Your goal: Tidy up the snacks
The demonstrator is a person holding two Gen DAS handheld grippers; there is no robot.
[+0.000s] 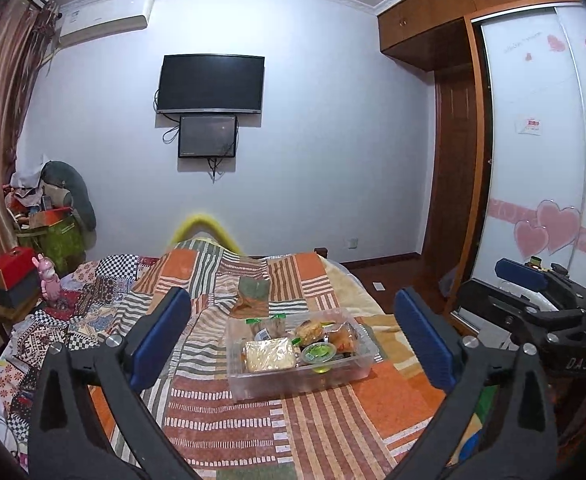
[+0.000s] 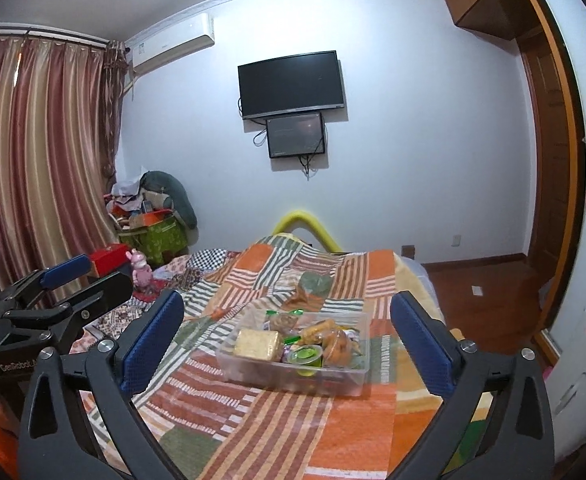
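Observation:
A clear plastic box (image 1: 357, 376) (image 2: 353, 380) lies on the patchwork bedspread. It holds several snacks: a pale wrapped block (image 1: 269, 355) (image 2: 257, 344), a green jelly cup (image 1: 317, 352) (image 2: 304, 357) and orange-brown wrapped pastries (image 1: 343, 336) (image 2: 335, 342). My left gripper (image 1: 293, 336) is open and empty, held above the bed in front of the box. My right gripper (image 2: 287, 340) is open and empty, also in front of the box. Each gripper shows at the edge of the other's view.
The bed (image 1: 313, 432) fills the foreground, with a yellow bed rail (image 1: 209, 226) at its far end. Clutter and a pink toy (image 1: 49, 280) stand at the left. A wardrobe (image 1: 533, 140) and wooden floor are at the right.

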